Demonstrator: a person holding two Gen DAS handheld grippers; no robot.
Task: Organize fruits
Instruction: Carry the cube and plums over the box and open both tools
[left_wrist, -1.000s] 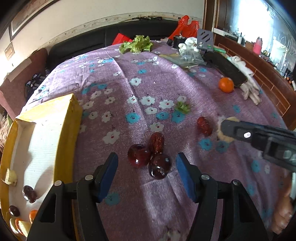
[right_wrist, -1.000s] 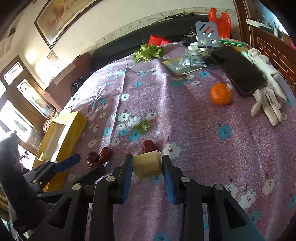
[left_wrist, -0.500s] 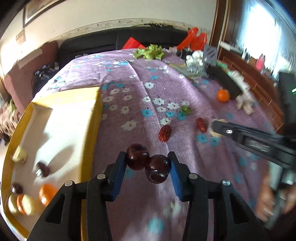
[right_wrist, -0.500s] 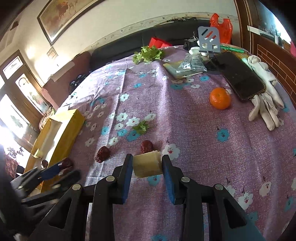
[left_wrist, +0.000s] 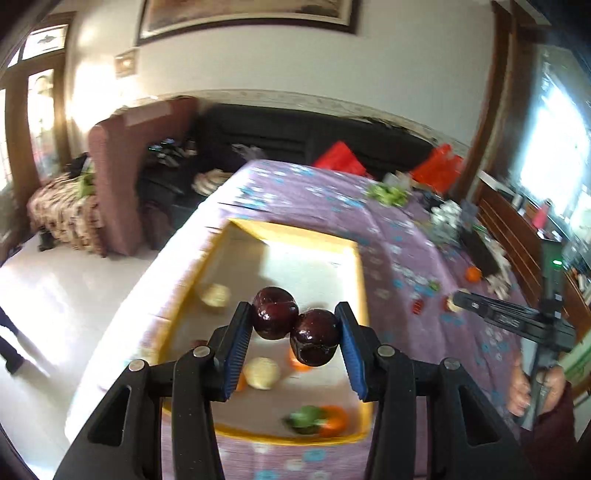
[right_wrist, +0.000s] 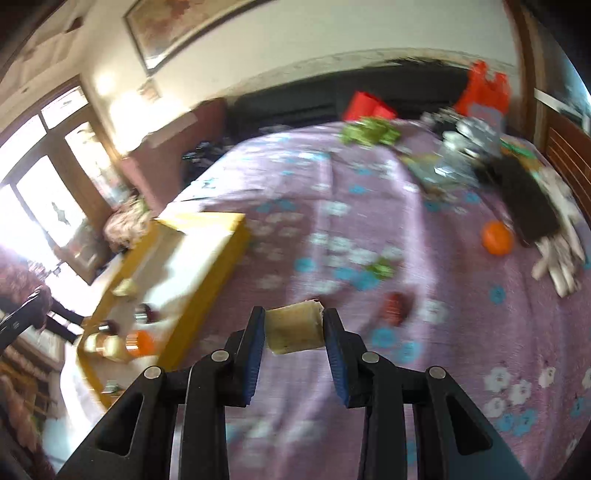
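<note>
Left gripper (left_wrist: 293, 328): clamped on two dark red fruits (left_wrist: 295, 324) pinched side by side between its blue pads, held above the yellow tray (left_wrist: 360, 280).
Right gripper (right_wrist: 294, 338): closed on a pale fruit chunk (right_wrist: 294, 328), raised over the purple flowered cloth (right_wrist: 461, 332).
Tray contents: pale and orange pieces, blurred.
On the cloth: an orange (right_wrist: 497, 238) beside white gloves (right_wrist: 559, 254); one red fruit (right_wrist: 395, 308) near the chunk.
</note>
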